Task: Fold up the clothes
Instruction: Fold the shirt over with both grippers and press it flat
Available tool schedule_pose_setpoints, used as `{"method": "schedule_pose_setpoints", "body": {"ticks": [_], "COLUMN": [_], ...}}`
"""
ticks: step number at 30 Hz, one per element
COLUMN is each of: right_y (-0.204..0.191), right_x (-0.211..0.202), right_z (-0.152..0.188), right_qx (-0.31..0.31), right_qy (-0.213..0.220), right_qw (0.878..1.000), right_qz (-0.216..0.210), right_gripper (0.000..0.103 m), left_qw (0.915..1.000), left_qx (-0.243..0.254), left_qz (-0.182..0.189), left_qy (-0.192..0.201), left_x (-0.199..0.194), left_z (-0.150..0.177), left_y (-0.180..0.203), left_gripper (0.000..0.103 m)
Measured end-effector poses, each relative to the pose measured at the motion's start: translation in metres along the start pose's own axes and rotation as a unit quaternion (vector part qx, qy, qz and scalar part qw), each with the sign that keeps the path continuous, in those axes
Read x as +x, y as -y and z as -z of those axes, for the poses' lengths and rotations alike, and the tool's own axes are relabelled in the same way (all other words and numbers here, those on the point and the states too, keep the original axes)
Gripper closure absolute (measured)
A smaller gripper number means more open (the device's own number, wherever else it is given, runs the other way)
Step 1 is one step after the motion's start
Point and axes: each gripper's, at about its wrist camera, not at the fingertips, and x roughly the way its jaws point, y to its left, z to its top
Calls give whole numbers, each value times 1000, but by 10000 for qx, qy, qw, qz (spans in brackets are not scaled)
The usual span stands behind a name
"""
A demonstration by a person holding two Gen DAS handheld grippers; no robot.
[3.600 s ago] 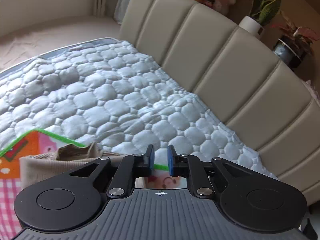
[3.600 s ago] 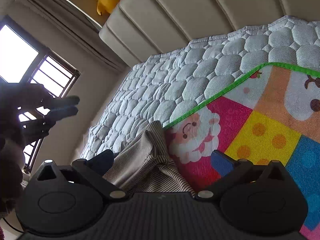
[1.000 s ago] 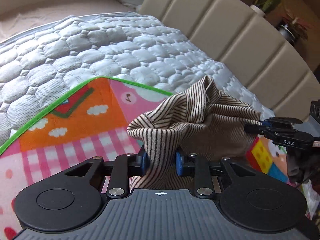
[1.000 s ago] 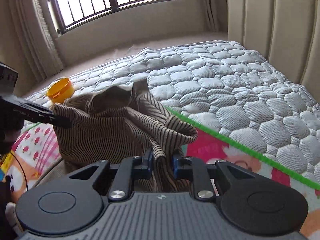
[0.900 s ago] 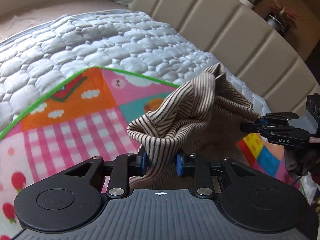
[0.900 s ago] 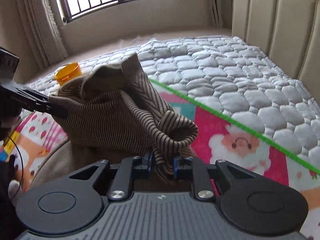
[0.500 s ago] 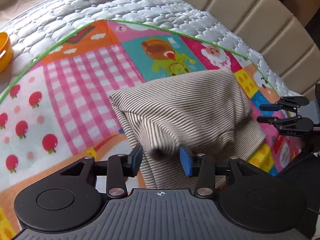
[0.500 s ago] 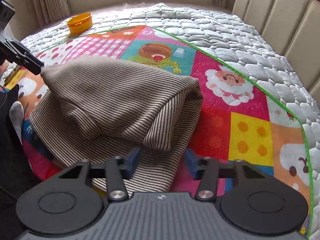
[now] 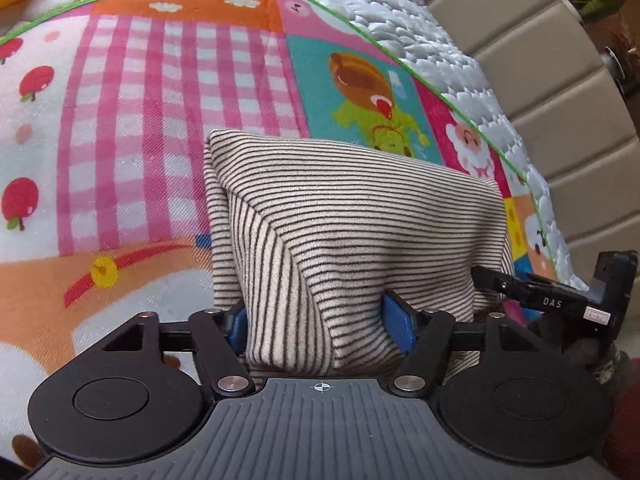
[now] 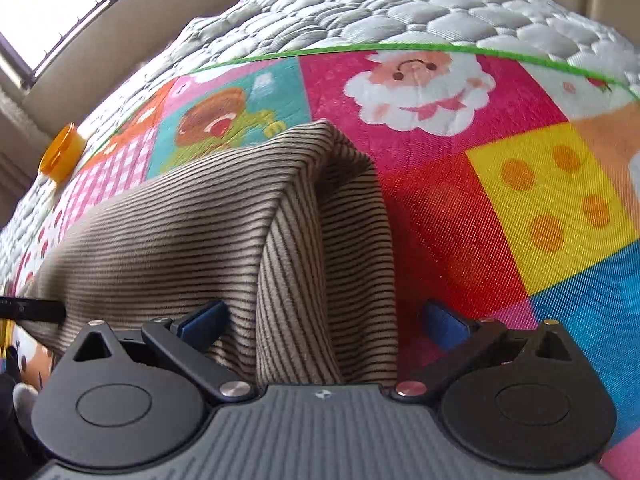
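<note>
A beige garment with thin dark stripes (image 9: 352,216) lies folded over on a colourful patchwork play mat (image 9: 120,120). My left gripper (image 9: 320,322) is open, its blue pads on either side of the garment's near left corner. The garment also shows in the right wrist view (image 10: 180,216), where my right gripper (image 10: 324,320) is open wide around its near right corner. The other gripper's black fingers (image 9: 532,284) show at the right edge of the left wrist view.
The mat lies on a quilted white bed cover (image 10: 360,4). A beige padded headboard (image 9: 540,52) stands behind it. An orange lid (image 10: 62,156) sits on the cover at far left. A window (image 10: 52,4) is beyond the bed.
Both grippers carried the garment's edge over and down onto the mat, then opened and let go. The garment now lies folded flat instead of held up.
</note>
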Motion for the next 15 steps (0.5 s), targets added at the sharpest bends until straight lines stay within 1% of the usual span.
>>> {"method": "schedule_pose_setpoints", "body": {"ticks": [3, 4, 7, 9, 11, 12, 15], "right_y": [-6, -9, -28, -43, -48, -48, -41], "right_x": [4, 4, 12, 26, 36, 38, 21], "right_z": [-6, -8, -17, -31, -50, -60, -73], "right_qx": [-100, -118, -586, -888, -834, -767, -741], "right_qy": [-182, -147, 232, 382, 503, 542, 692], "right_qw": [9997, 9997, 9977, 9948, 9946, 9949, 9945], "right_qz": [140, 175, 230, 321, 361, 363, 274], "right_gripper": [0, 0, 0, 0, 0, 0, 2], "left_qw": [9999, 9999, 9998, 9993, 9978, 9975, 9968], "left_qx": [75, 58, 49, 161, 294, 294, 275], "left_qz": [49, 73, 161, 123, -55, -82, -137], "left_qy": [61, 65, 147, 329, 594, 636, 737], "left_x": [10, 13, 20, 23, 27, 26, 24], "left_z": [-4, -7, -22, -38, -58, -66, -88], "left_y": [-5, -7, -10, -9, -6, -7, -11], "left_gripper": [44, 45, 46, 46, 46, 46, 46]}}
